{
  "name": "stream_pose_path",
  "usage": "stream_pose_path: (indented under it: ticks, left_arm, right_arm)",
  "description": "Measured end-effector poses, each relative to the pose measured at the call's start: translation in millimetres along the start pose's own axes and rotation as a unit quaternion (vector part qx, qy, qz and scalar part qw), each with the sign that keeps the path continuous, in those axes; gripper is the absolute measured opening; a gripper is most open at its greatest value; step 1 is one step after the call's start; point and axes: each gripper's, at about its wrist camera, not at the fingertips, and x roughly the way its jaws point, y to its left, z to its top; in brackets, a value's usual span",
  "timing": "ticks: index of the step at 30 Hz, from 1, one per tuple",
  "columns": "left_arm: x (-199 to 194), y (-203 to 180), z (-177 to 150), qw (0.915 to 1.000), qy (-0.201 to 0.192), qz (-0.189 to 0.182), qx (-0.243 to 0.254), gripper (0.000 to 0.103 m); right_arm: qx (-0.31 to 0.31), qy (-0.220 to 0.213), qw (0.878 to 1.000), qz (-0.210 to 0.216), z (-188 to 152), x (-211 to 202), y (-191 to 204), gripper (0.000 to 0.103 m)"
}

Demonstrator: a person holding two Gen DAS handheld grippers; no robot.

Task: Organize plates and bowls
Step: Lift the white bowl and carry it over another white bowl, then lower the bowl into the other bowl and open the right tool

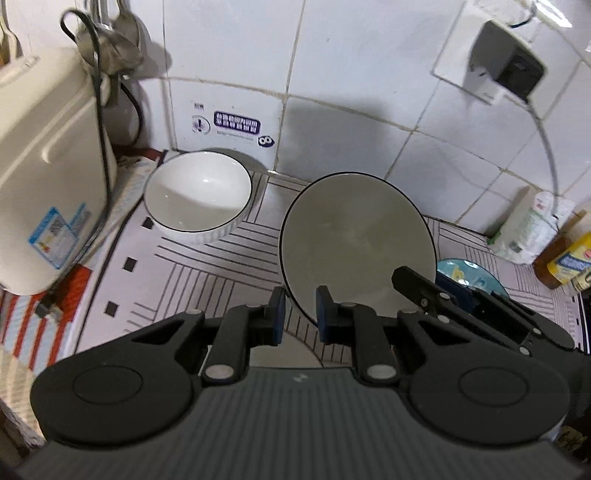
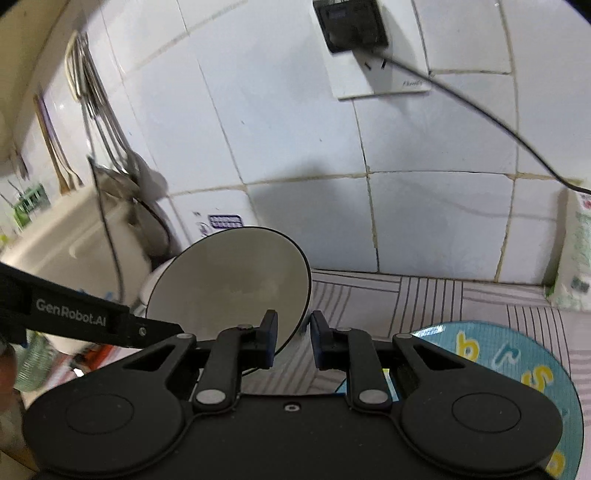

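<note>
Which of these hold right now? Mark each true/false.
1. The tilted bowl has its rim between the jaws of the shut left gripper. True.
2. A second white bowl sits upright on the striped mat near the tiled wall. True.
3. The blue plate is stacked inside the second white bowl. False: it lies flat on the mat off to the right, partly under the right gripper.
4. The wall socket is unused. False: a black adapter with a cable is plugged in.
5. Both bowls have a thin dark rim. True.
</note>
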Motion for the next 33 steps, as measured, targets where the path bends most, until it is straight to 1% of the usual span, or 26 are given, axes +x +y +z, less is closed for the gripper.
stream_pose_path:
  ticks: [3, 8, 13, 18, 20, 26, 29, 31, 33]
  left_arm:
    - [-19, -5, -8, 0.9998, -0.007, 0.010, 0.014, 0.016]
    - [-43, -11, -22, 0.9995, -0.011, 0.017, 0.025, 0.015]
    - [-58, -13, -37, 0.9994, -0.001, 0.018, 0.030, 0.015]
    - [-61, -12, -52, 0.9989, 0.022, 0.029, 0.030, 0.015]
    - [-60, -9, -58, 0.9984, 0.035, 0.034, 0.028, 0.015]
    - [-53, -1, -71, 0.9968, 0.059, 0.051, 0.012, 0.015]
    - [-46, 9, -74, 0.9959, 0.069, 0.057, -0.011, 0.015]
    - [-40, 15, -75, 0.9950, 0.074, 0.064, -0.017, 0.015]
    - [-36, 19, -77, 0.9942, 0.077, 0.073, -0.019, 0.015]
  right_arm:
    - [0.008, -0.005, 1.000, 0.011, -3, -17, 5, 0.023]
    - [-0.001, -0.019, 1.000, 0.023, -9, -47, 17, 0.023]
    - [-0.004, -0.030, 0.999, 0.031, -15, -76, 25, 0.023]
    - [-0.005, -0.024, 0.999, 0.038, -24, -91, 31, 0.023]
    - [-0.007, -0.018, 0.999, 0.042, -29, -92, 32, 0.023]
    - [-0.004, 0.000, 0.999, 0.052, -45, -90, 37, 0.023]
    - [-0.003, 0.008, 0.998, 0.055, -54, -83, 41, 0.023]
    - [0.010, 0.006, 0.998, 0.056, -61, -79, 43, 0.023]
    - [0.010, 0.011, 0.998, 0.055, -68, -71, 47, 0.023]
